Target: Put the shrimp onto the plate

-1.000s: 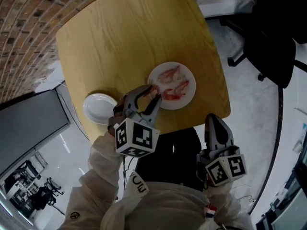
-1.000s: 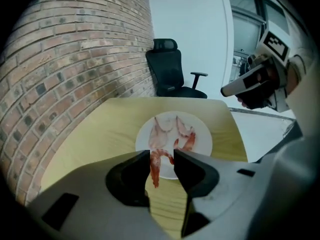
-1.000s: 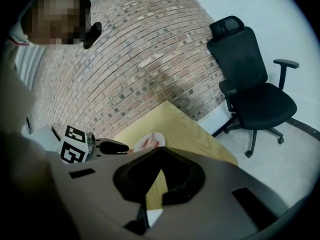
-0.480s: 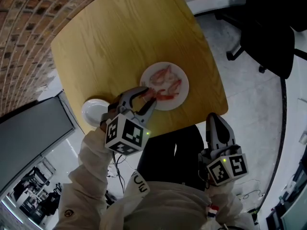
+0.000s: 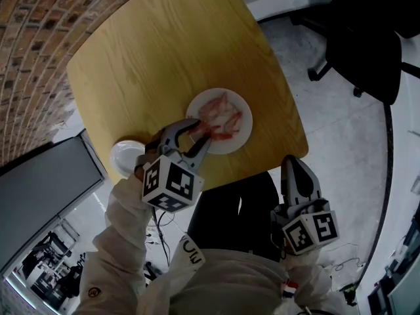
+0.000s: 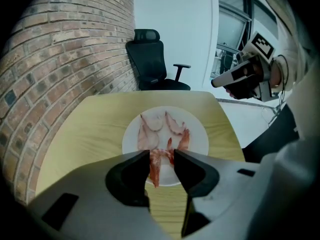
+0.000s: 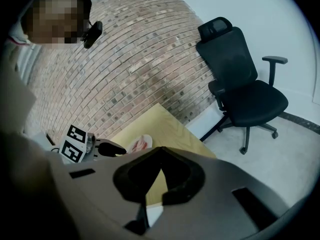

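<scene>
My left gripper point(image 5: 199, 132) is shut on a pink-red shrimp point(image 6: 156, 165), which hangs between the jaws over the near-left rim of the white plate point(image 5: 245, 128). Several more shrimp point(image 6: 159, 128) lie on that plate point(image 6: 198, 135). The plate rests on the yellow wooden table point(image 5: 164, 51), close to its near edge. My right gripper point(image 5: 296, 168) is held off the table's near right corner, above the floor. Its jaws meet at the tips with nothing between them.
A small white bowl point(image 5: 125, 156) stands at the table's near-left edge, beside my left arm. A black office chair point(image 5: 367, 51) stands on the floor past the table's right side. A brick wall point(image 6: 55, 64) runs along the table's left.
The left gripper has rolled a little while keeping the shrimp at the plate's near rim. The right gripper has hardly moved.
</scene>
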### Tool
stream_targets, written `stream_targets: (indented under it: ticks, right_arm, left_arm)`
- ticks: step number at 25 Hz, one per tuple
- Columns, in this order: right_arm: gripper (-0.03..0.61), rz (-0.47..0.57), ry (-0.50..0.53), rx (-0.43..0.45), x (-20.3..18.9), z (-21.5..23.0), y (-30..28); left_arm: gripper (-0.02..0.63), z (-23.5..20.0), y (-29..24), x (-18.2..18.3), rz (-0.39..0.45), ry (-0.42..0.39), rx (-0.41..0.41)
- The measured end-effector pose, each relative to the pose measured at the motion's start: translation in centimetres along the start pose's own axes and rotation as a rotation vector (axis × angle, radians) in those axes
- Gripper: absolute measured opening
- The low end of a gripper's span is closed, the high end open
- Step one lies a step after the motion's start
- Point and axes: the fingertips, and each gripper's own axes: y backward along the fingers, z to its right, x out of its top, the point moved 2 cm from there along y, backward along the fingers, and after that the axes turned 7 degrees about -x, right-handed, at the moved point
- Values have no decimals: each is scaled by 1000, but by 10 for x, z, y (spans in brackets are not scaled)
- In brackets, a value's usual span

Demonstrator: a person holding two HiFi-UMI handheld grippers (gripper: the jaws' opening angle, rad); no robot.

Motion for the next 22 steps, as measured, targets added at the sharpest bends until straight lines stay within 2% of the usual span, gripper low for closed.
stream_targets:
  ticks: [5, 22]
  right_arm:
    - [23, -6, -1, 4, 1, 3, -3]
    - [24, -27, 25, 40, 7, 8, -9]
  left_arm:
    - [152, -2, -1, 0, -25, 5, 8]
    - [156, 0, 1, 3, -14, 80, 38]
